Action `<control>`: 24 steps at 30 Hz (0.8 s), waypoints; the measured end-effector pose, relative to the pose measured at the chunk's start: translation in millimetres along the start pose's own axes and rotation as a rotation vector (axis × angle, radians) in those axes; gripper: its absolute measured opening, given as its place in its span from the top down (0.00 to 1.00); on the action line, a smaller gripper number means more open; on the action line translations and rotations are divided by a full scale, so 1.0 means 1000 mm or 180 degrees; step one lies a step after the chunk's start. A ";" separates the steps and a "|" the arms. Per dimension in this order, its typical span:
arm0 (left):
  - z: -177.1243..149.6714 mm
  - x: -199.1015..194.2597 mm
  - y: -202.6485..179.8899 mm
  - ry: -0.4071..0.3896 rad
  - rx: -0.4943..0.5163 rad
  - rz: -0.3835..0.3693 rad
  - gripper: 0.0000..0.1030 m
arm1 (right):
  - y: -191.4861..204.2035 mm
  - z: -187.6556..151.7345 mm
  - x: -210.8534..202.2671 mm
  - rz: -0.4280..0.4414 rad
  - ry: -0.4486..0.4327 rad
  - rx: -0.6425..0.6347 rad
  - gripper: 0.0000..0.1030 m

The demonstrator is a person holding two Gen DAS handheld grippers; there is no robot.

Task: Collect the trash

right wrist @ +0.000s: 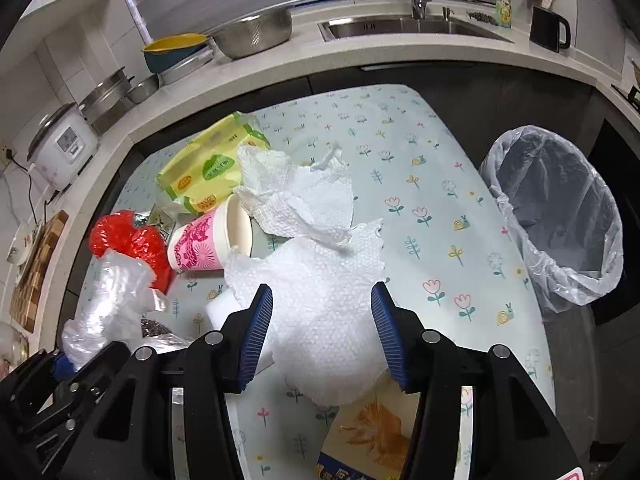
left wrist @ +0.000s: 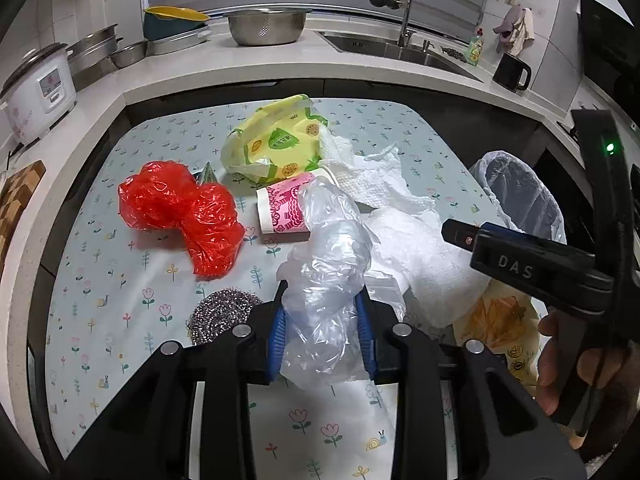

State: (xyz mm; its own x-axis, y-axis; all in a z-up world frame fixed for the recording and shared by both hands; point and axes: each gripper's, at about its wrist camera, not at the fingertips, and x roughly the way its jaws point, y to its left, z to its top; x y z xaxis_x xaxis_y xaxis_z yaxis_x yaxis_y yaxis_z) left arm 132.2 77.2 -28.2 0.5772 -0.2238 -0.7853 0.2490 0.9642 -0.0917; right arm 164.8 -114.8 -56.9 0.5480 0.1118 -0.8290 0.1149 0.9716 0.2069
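My left gripper [left wrist: 322, 320] is shut on a crumpled clear plastic bag [left wrist: 328, 272], also seen in the right wrist view [right wrist: 108, 300]. My right gripper [right wrist: 322, 328] is open, its blue pads either side of a white paper towel [right wrist: 324, 312] on the floral table [right wrist: 440, 208]. It also shows in the left wrist view [left wrist: 452, 232]. On the table lie a red plastic bag [left wrist: 180, 216], a pink paper cup [left wrist: 280, 212] on its side, a yellow wrapper [left wrist: 276, 144], more white paper [right wrist: 296, 192] and an orange snack packet [right wrist: 372, 428]. A lined trash bin [right wrist: 560, 216] stands right of the table.
A steel scourer [left wrist: 220, 312] lies by my left gripper. The counter behind holds a rice cooker [left wrist: 36, 88], a steel colander [left wrist: 266, 26], pots, a sink [left wrist: 392, 46] and a black mug [left wrist: 512, 72]. A wooden board [left wrist: 16, 200] lies at the left.
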 end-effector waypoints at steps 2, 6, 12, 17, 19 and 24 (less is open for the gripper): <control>0.001 0.003 0.004 0.0015 -0.0026 0.0024 0.72 | 0.000 -0.003 0.016 -0.0039 0.0081 -0.0021 0.53; 0.004 0.012 0.012 0.0067 -0.0068 0.0055 0.72 | -0.002 -0.009 0.039 0.0034 0.0261 -0.0014 0.78; 0.006 0.017 0.012 0.0091 -0.0072 0.0046 0.72 | 0.000 0.001 0.017 0.0085 0.0093 -0.0020 0.98; 0.006 0.012 0.008 0.0072 -0.0058 0.0005 0.72 | -0.003 0.016 -0.023 0.0300 -0.0152 0.0075 0.98; 0.006 0.008 0.006 0.0055 -0.0051 -0.0018 0.72 | -0.004 0.021 -0.034 0.0437 -0.0197 0.0136 0.98; 0.004 -0.003 -0.002 0.0016 -0.0044 -0.0115 0.72 | -0.002 0.020 -0.046 0.0494 -0.0221 0.0180 0.98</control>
State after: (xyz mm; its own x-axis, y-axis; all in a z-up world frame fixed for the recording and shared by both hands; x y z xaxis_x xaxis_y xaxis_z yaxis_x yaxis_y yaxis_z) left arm 132.4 75.2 -23.2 0.5642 -0.2578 -0.7844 0.2589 0.9573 -0.1284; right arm 155.6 -126.3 -9.3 0.6184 0.2428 -0.7474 0.0699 0.9303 0.3601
